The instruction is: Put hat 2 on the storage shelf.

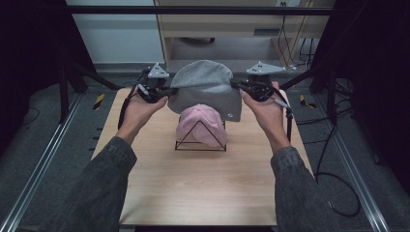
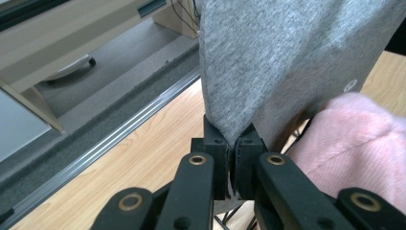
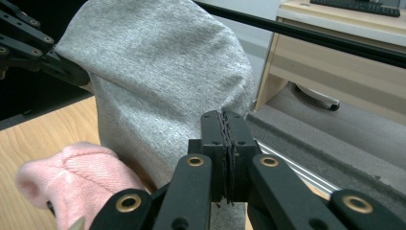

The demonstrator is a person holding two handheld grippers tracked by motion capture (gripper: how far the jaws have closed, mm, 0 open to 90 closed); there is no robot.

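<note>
Both grippers clamped on grey beanie (image 1: 205,89), left gripper (image 1: 167,92), right gripper (image 1: 235,85)

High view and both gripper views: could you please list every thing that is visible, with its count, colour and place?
grey beanie: 1, grey, held up between the two claws above the pink one
pink beanie: 1, pink, on the wire stand at the table's middle
wire stand: 1, black, on the table
table: 1, light wood
desk: 1, pale wood, behind the table
cables: several, black, on the floor at right
left claw: 1, black, shut on the grey beanie's left edge
right claw: 1, black, shut on its right edge
hands: 2, grey sleeves
</note>
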